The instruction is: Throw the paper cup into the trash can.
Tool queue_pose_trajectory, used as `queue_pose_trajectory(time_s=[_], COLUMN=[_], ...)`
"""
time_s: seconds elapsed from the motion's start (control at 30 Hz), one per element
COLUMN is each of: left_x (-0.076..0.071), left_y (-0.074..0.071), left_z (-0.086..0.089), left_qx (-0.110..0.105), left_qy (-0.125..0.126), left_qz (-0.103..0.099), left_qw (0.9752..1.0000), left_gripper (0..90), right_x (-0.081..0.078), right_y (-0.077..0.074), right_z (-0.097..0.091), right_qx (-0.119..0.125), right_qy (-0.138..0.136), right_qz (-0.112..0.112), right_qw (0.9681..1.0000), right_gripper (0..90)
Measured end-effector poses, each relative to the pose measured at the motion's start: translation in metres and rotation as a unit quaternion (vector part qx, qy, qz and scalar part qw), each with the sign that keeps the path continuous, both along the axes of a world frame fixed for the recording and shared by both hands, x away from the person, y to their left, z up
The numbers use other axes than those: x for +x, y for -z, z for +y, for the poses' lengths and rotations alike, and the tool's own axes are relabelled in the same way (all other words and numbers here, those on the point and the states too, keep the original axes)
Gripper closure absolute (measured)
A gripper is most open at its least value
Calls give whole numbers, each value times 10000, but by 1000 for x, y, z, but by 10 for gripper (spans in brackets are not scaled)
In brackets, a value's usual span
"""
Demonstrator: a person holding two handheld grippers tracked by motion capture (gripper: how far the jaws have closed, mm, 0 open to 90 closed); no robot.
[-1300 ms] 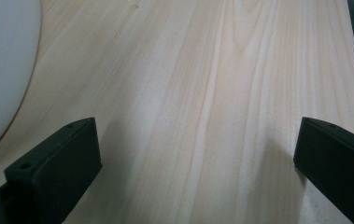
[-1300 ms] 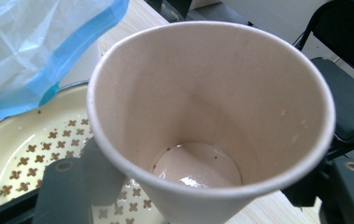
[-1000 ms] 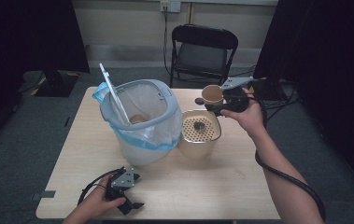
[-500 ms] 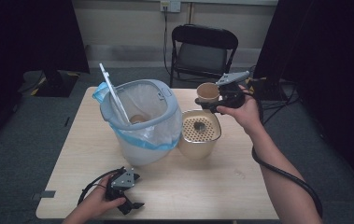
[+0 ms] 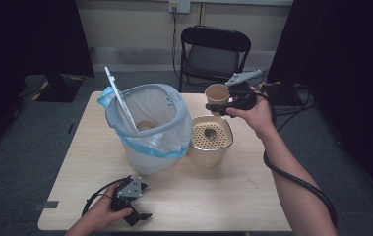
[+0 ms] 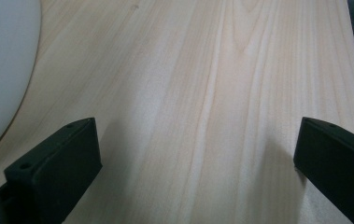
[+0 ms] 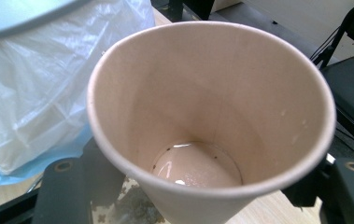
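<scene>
The right gripper (image 5: 226,102), jaws clamped on the paper cup (image 5: 217,93), now holds it higher above the perforated tan bin (image 5: 209,145), while the left gripper (image 5: 142,201) stays open-jawed on the table (image 5: 233,191).

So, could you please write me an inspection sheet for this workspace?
Surface: wooden table, bare in front.
Job's things: paper cup with a little liquid, held above the strainer pot; bin with blue liner, lid up.
Clutter: nothing seen.
Grippers: right gripper shut on the cup; left gripper open, low over the table.
Cables: black cable trails along the right forearm.
Surroundings: folding chair, wall socket, dark curtains.
</scene>
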State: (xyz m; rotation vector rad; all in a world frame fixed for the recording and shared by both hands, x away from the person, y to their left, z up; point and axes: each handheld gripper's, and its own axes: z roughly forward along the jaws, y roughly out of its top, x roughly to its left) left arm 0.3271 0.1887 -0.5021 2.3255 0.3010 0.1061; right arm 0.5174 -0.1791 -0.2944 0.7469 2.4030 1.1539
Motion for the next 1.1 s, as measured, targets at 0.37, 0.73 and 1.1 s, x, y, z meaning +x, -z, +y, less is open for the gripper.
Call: queue_pose_trajectory(time_s=[0.37, 0.73, 1.1], left_x=[0, 0, 0], left_y=[0, 0, 0], left_z=[0, 0, 0], left_qx=[0, 5, 12], left_qy=[-1, 0, -3], left_qz=[-1, -2, -1], left_qw=[10000, 10000, 10000], left_gripper=[0, 0, 0], right_x=[2, 2, 2], right_y=[-11, -27, -42], right_z=[7, 22, 31], right_qx=[-40, -8, 93], right_qy=[-60, -211, -298], right_qz=[101, 176, 159], right_qw=[9999, 9996, 9994], right_gripper=[298, 297, 297])
